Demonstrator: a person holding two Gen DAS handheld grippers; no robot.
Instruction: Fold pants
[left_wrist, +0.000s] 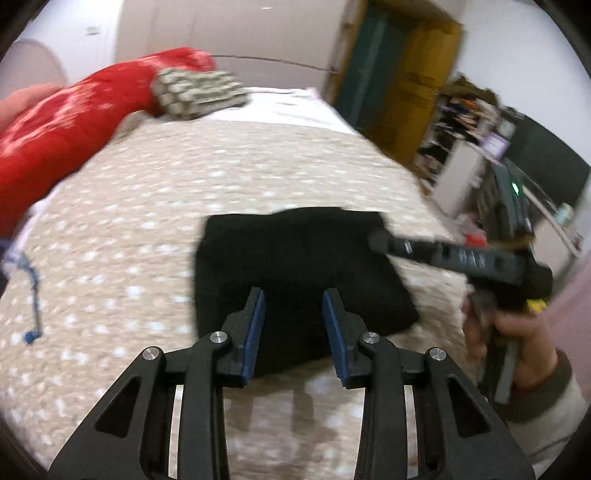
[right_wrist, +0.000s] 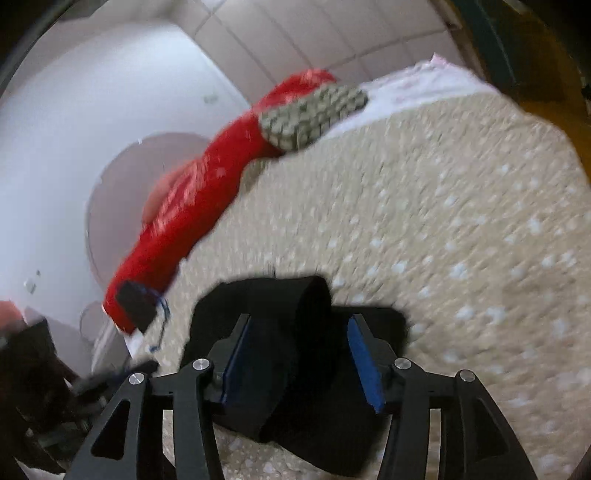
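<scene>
On the bed (left_wrist: 155, 206), near its front edge, the pants (left_wrist: 295, 266) lie as a compact black block, already folded over more than once by the look of it; you appear to be at the last step, letting go of the final fold or about to tidy it. Your left gripper (left_wrist: 293, 325) hangs over the near edge of the pants with its blue pads (left_wrist: 255, 328) apart and nothing pinched between them. Your right gripper (right_wrist: 299, 354) stands spread wide; a raised fold of the pants (right_wrist: 295, 332) sits between its pads, but they do not press on it. From the left view the right gripper (left_wrist: 376, 240) reaches in from the right, its tip over the far right corner of the pants, your hand (left_wrist: 517, 343) on its handle. Both grippers tilt down toward the cloth. Judgement: the raised fold has yet to lie flat, so the next move calls for lifting clear without dragging it, or pressing it down. A red quilt (left_wrist: 74, 122) and a checked pillow (left_wrist: 195, 92) lie well apart at the far side
</scene>
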